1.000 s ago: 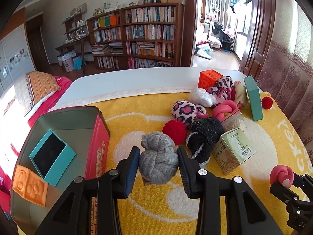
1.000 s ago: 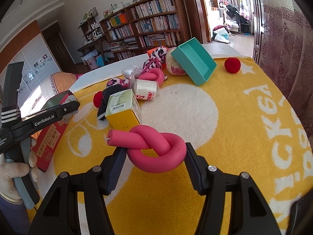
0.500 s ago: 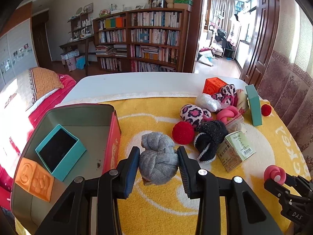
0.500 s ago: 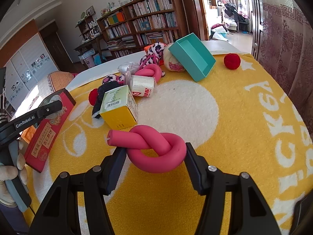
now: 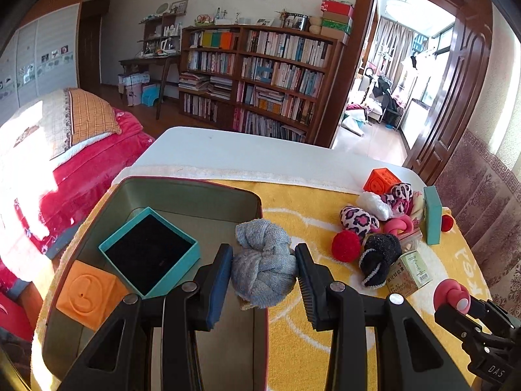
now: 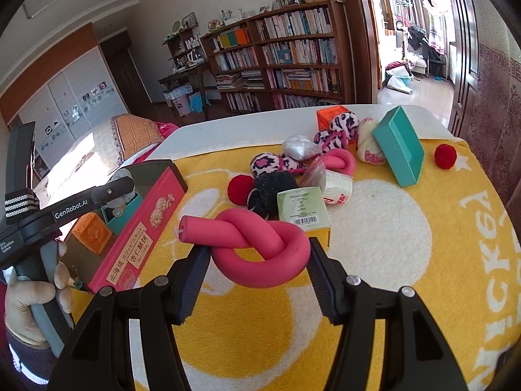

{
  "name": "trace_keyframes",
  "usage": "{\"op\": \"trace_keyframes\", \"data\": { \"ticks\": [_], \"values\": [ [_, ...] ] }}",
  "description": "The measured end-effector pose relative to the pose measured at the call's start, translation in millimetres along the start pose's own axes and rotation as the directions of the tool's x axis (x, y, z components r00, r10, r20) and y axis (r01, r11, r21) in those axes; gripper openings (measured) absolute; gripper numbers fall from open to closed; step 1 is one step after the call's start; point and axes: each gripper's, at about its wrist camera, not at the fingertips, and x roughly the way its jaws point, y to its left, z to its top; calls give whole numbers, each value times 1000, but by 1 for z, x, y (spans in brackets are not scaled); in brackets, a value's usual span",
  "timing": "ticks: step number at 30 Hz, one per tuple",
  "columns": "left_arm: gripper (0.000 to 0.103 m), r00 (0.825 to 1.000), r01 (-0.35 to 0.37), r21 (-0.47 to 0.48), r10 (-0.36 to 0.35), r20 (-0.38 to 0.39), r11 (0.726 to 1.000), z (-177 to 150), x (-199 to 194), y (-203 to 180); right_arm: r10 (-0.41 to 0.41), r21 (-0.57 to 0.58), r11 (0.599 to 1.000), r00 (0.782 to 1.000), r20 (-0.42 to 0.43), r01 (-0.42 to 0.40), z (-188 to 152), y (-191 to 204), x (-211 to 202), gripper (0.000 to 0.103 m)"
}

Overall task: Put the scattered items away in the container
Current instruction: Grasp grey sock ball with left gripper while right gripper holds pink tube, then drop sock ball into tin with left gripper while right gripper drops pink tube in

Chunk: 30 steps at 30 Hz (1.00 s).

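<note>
My left gripper (image 5: 264,268) is shut on a grey knotted sock (image 5: 264,268) and holds it over the right wall of the red tin container (image 5: 182,192). The tin holds a teal box (image 5: 148,251) and an orange cube (image 5: 88,296). My right gripper (image 6: 257,260) is shut on a pink knotted foam tube (image 6: 260,244), held above the yellow towel (image 6: 374,309) right of the tin (image 6: 143,238). The right gripper also shows in the left wrist view (image 5: 456,306).
Scattered on the towel: a black sock (image 5: 379,255), red pompoms (image 5: 345,246) (image 6: 445,156), a green-and-yellow carton (image 6: 302,211), leopard-print balls (image 5: 355,220), a tape roll (image 6: 338,189), a teal lid (image 6: 399,145), an orange cube (image 5: 381,179). A bed lies left.
My left gripper carried the grey sock left, from over the towel to above the tin's right wall. My right gripper kept the pink tube and drifted slightly toward the tin.
</note>
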Motion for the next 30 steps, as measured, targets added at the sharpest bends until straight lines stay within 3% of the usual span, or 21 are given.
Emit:
{"op": "trace_keyframes", "data": {
  "ticks": [8, 14, 16, 18, 19, 22, 30],
  "values": [
    [41, 1000, 11, -55, -9, 20, 998, -2, -33, 56, 165, -67, 984, 986, -21, -166, 25, 77, 24, 64],
    [42, 1000, 6, -82, -6, 3, 997, -14, -48, 86, 236, -120, 963, 970, -58, -241, 28, 121, 41, 64],
    [47, 1000, 20, -104, -21, -10, 994, -15, -50, 96, 257, -136, 954, 963, -87, -267, 27, 133, 48, 64],
    [82, 999, 46, -141, -48, -12, 989, -15, -52, 105, 264, -144, 950, 958, -113, -279, 24, 143, 55, 64],
    [87, 999, 46, -158, -47, 2, 986, -16, -55, 109, 272, -140, 947, 954, -127, -289, 24, 146, 58, 65],
    [88, 999, 53, -160, -51, 18, 986, -14, -59, 116, 288, -122, 944, 947, -145, -306, 22, 150, 67, 68],
    [88, 998, 56, -138, -58, -11, 989, -10, -45, 118, 265, -89, 957, 958, -109, -275, 31, 146, 77, 77]
  ]
}}
